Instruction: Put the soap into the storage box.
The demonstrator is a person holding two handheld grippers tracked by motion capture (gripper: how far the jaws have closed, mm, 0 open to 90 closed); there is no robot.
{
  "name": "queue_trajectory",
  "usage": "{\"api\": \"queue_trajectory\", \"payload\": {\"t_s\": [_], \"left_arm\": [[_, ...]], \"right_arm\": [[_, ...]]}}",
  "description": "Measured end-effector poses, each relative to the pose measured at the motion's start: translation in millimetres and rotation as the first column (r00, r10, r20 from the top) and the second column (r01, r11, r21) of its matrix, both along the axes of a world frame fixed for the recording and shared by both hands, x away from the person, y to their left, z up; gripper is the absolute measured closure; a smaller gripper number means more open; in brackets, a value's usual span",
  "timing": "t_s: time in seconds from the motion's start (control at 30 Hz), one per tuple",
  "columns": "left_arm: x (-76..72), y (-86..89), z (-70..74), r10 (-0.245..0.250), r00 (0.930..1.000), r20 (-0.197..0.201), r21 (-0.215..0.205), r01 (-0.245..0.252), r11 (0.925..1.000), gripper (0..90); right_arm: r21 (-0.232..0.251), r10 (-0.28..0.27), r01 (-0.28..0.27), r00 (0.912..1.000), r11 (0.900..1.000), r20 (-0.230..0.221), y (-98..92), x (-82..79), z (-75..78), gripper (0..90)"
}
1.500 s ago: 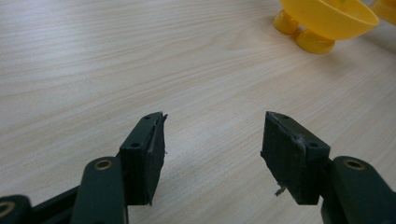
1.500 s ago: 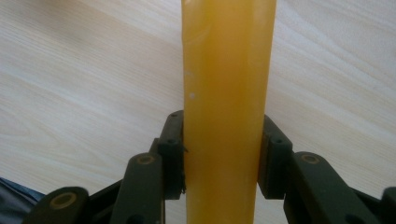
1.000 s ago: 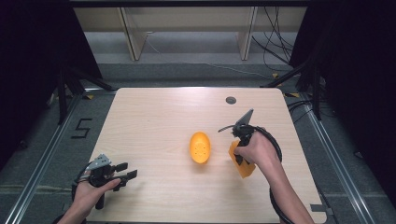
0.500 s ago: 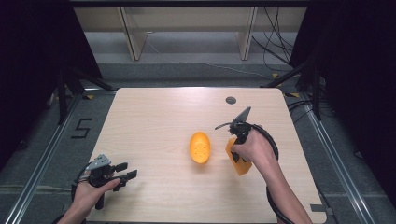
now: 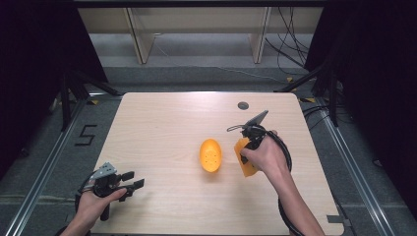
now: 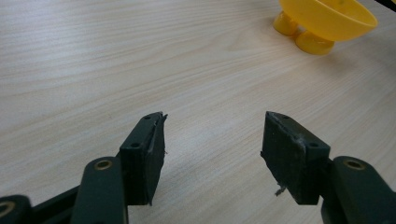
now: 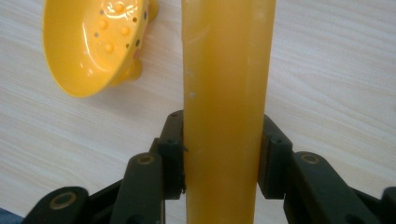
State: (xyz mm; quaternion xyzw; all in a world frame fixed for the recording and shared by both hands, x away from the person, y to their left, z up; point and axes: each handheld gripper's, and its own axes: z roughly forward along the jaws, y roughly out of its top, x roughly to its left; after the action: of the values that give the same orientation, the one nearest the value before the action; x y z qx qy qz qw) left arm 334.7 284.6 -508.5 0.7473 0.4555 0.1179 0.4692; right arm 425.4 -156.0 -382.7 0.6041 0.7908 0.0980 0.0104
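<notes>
**Soap bar clamped beside the dish, a slip being the risk**

At the left, the left gripper (image 5: 129,179) is resting low over the counter (image 5: 162,128), its jaws standing apart with only bare woodgrain between them, released and idle. In the middle, the yellow soap dish (image 5: 210,155) is sitting on the counter: a glossy oval plastic shell, dotted inside with small bumps and drain holes, standing on stubby rounded feet. At the right, the right gripper (image 7: 223,154) is grasping an amber soap bar (image 7: 226,93), both pads pressing its long smooth sides, just beside the dish and apart from it.

The bar is looking waxy and slick, so it may be sliding or twisting in the pads if tilted. The dish is light and shallow; a nudge against its rim would likely be skidding or tipping it.
</notes>
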Motion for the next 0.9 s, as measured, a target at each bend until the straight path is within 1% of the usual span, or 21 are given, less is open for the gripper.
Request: {"api": "queue_trajectory", "payload": {"t_s": [0.03,0.07,0.1,0.13,0.17,0.2,0.27,0.3,0.37,0.4,0.43,0.5,0.53,0.67,0.7,0.77,0.8,0.87,0.9], "left_arm": [[0.1,0.3,0.0,-0.002,1.0000,0.000,0.004,0.002,1.0000,38.8],[0.1,0.3,0.0,-0.002,1.0000,-0.001,0.005,0.002,1.0000,38.9],[0.0,0.0,-0.1,-0.001,1.0000,-0.003,0.003,0.001,1.0000,38.8],[0.0,0.0,-0.1,-0.001,1.0000,-0.003,0.003,0.001,1.0000,38.8],[0.3,-0.3,-0.8,-0.002,1.0000,0.003,-0.007,0.002,1.0000,38.8],[0.5,0.1,-0.5,-0.007,1.0000,-0.002,-0.006,0.007,1.0000,38.8],[0.5,0.0,-0.6,-0.005,1.0000,-0.002,-0.007,0.005,1.0000,38.8],[0.4,0.0,-0.6,-0.003,1.0000,-0.002,-0.007,0.003,1.0000,38.8],[0.2,0.1,-0.4,-0.002,1.0000,-0.001,-0.006,0.002,1.0000,38.8],[-0.1,0.0,0.0,0.001,1.0000,-0.001,-0.002,-0.001,1.0000,38.8],[0.4,0.1,-0.7,-0.005,1.0000,-0.002,-0.016,0.004,0.9999,38.9],[0.4,0.0,-0.8,-0.004,1.0000,-0.002,-0.017,0.004,0.9998,38.8],[-0.1,-0.1,0.1,0.002,1.0000,-0.002,-0.003,-0.002,1.0000,38.8],[0.3,0.0,-0.2,-0.001,1.0000,0.001,-0.004,0.001,1.0000,38.8],[0.8,0.3,-0.5,-0.009,1.0000,0.000,-0.008,0.009,0.9999,38.8],[0.8,0.6,-0.4,-0.010,1.0000,0.000,-0.002,0.010,1.0000,38.9],[0.7,0.3,-0.4,-0.007,1.0000,0.002,-0.002,0.007,1.0000,38.9],[0.6,0.3,-0.4,-0.006,1.0000,0.002,-0.002,0.006,1.0000,38.9],[0.6,0.3,-0.4,-0.007,1.0000,0.002,-0.003,0.007,1.0000,38.9]], "right_arm": [[0.009,-0.028,0.028,0.9996,1.000,0.003,1.8,-1.5,1.0,61.6],[0.014,-0.005,0.004,0.9996,1.000,0.029,-1.0,-1.0,1.9,61.6],[0.014,-0.003,0.002,0.9991,1.000,0.042,-2.4,-0.7,1.2,61.6],[0.019,-0.013,0.013,0.9991,1.000,0.041,-1.0,-1.2,2.6,61.6],[0.020,-0.013,0.013,0.9988,1.000,0.047,-1.1,-1.2,3.6,61.6],[0.020,-0.013,0.013,0.9988,1.000,0.047,-1.1,-1.2,3.6,61.6],[0.047,-0.044,0.041,0.9974,0.998,0.058,1.8,-1.9,6.7,61.6],[0.053,-0.054,0.051,0.9968,0.997,0.058,2.9,-1.7,7.7,61.6],[0.054,-0.054,0.050,0.9966,0.997,0.063,3.9,-1.9,8.5,61.6],[0.060,-0.046,0.042,0.9963,0.997,0.072,4.1,-1.8,8.9,61.6],[0.071,-0.055,0.049,0.9956,0.996,0.076,6.1,-2.1,8.9,61.6],[0.071,-0.054,0.049,0.9957,0.996,0.076,7.0,-2.1,9.2,61.6],[0.073,-0.042,0.035,0.9955,0.997,0.085,7.2,-1.6,9.3,61.6],[0.076,-0.045,0.039,0.9957,0.996,0.081,8.5,-1.2,10.1,61.6],[0.083,-0.059,0.052,0.9949,0.995,0.082,9.7,-1.3,10.9,61.6],[0.087,-0.059,0.051,0.9947,0.995,0.084,11.1,-0.4,12.4,61.6],[0.081,-0.062,0.056,0.9947,0.995,0.082,12.2,-0.2,13.6,61.6],[0.092,-0.071,0.063,0.9941,0.994,0.082,14.6,0.5,14.6,61.6],[0.087,-0.063,0.056,0.9948,0.995,0.080,15.2,1.4,15.3,61.6]]}}
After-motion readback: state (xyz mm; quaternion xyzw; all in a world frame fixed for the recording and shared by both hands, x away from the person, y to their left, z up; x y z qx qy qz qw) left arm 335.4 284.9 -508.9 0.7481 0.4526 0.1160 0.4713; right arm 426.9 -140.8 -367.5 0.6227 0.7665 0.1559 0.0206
